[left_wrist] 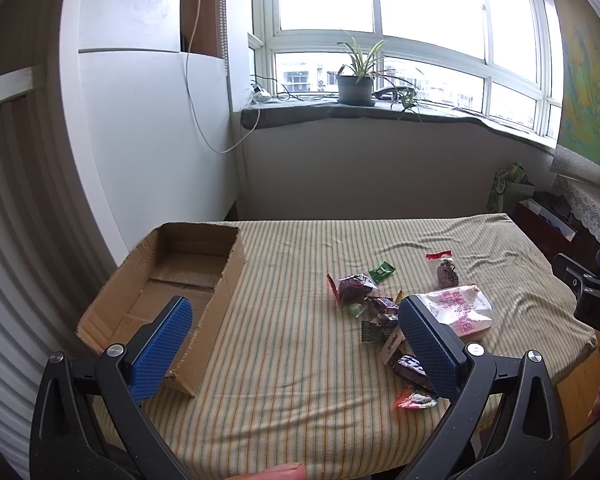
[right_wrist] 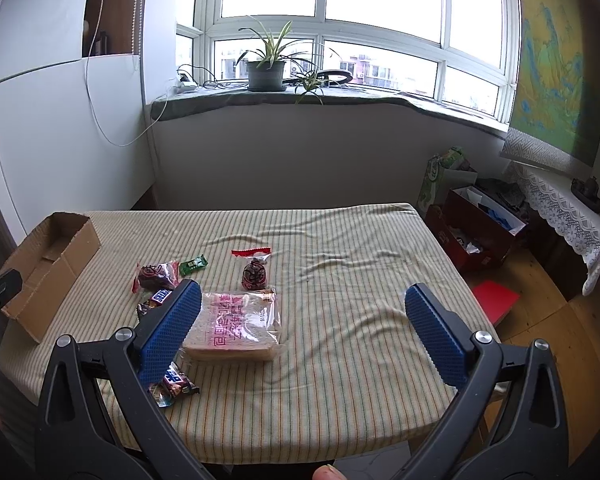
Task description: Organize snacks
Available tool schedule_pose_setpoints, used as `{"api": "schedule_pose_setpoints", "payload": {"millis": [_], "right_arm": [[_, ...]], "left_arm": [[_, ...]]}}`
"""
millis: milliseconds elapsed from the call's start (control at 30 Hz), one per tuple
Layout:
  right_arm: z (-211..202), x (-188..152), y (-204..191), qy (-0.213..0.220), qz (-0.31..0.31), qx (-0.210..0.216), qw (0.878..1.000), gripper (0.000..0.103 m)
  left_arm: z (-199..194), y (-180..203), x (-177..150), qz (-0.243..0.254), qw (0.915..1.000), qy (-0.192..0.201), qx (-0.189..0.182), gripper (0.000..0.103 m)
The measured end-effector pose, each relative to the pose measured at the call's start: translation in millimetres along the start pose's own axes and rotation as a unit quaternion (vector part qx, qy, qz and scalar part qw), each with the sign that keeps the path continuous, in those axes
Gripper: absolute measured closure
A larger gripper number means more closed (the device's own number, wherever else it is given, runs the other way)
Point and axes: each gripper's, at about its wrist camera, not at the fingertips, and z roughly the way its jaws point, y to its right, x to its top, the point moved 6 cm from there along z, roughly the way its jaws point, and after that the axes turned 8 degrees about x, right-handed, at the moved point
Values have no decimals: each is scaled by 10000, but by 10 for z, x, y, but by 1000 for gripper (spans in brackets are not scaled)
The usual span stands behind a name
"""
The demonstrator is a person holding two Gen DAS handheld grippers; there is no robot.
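While snacks (left_wrist: 384,312) litter cloth, cardboard box (left_wrist: 180,280) sits empty; tongs spread.

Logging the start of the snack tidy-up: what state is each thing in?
Brown cardboard box: open-topped, empty.
Clear-bagged bread slice with pink print: sealed, lying flat.
Small green candy: wrapped, on the cloth.
Left gripper: open, holding nothing.
Right gripper: open, holding nothing.

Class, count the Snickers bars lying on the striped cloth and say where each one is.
2 readable: one Snickers bar left of the bread packet, behind the right hand-held gripper's left finger; another Snickers bar near the table's front edge. Other wrappers in the pile may hide more.
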Motion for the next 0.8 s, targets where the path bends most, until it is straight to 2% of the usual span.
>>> {"api": "schedule_pose_setpoints", "payload": {"millis": [267, 800], "right_arm": [[-4, 13, 0, -8, 0, 6, 10000, 0], [0, 13, -12, -33, 1, 7, 10000, 0]], "left_arm": [[-10, -33, 18, -22, 10000, 96, 13, 1], [5, -60, 32, -168, 9998, 41, -75, 1]]}}
